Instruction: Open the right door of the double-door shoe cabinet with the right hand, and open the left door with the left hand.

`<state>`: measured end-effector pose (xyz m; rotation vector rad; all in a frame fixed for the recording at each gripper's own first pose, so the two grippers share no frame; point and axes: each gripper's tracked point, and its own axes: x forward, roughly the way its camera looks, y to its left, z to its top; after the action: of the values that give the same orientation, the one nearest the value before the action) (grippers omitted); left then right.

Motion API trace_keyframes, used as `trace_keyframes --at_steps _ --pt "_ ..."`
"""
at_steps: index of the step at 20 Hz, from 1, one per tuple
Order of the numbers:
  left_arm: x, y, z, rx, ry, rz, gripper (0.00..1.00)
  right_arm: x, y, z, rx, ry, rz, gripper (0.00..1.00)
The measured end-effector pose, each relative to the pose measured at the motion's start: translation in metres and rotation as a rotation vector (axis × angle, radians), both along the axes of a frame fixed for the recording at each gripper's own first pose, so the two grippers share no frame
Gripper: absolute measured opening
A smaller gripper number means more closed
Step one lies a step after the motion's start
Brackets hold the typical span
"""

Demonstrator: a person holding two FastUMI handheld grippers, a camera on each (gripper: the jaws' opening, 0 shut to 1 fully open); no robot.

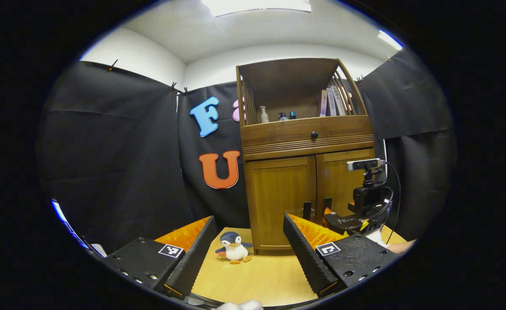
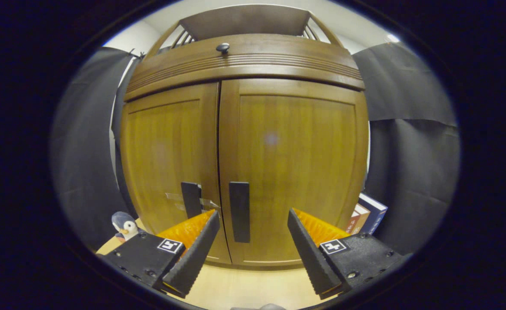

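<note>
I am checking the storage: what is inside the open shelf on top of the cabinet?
The open shelf holds small bottles on the left and upright books on the right. Its rear corners are too shadowed to judge.

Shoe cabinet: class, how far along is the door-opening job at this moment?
Done: nothing; both the right door and left door are shut. In hand: the right gripper, open, faces the right handle without touching it. Left: both doors; the left gripper is open, farther back.

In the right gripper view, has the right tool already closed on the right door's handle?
No. The right tool is open, its fingers either side of the right door's handle.
</note>
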<state>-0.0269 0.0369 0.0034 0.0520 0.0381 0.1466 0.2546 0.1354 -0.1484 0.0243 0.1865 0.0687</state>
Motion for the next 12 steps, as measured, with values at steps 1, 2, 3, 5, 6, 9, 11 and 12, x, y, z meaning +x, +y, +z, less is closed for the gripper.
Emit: trace_keyframes --at_steps 1,2,3,5,6,9,11,12 --pt "0.001 0.002 -0.002 -0.005 0.004 0.008 0.96 0.009 0.002 -0.003 -0.004 0.000 -0.001 1.00" --pt "0.002 0.003 -0.003 -0.010 0.009 0.015 0.96 0.017 0.002 -0.008 -0.011 0.005 -0.005 1.00" --pt "0.004 0.004 -0.005 -0.014 0.014 0.021 0.96 0.025 0.004 -0.012 -0.012 0.012 -0.004 1.00" --pt "0.004 0.007 -0.010 -0.015 0.025 0.038 0.96 0.037 0.009 -0.022 -0.007 0.040 0.002 0.99" --pt "0.004 0.009 -0.012 -0.014 0.028 0.050 0.96 0.042 0.011 -0.024 -0.001 0.042 0.007 0.96" --pt "0.004 0.012 -0.016 -0.016 0.039 0.079 0.96 0.055 0.013 -0.024 0.002 0.039 0.010 0.79" --pt "0.005 0.014 -0.019 -0.021 0.050 0.089 0.96 0.056 0.014 -0.025 0.001 0.040 0.013 0.67" --pt "0.005 0.015 -0.022 -0.027 0.054 0.092 0.96 0.060 0.019 -0.026 0.008 0.048 0.024 0.62"
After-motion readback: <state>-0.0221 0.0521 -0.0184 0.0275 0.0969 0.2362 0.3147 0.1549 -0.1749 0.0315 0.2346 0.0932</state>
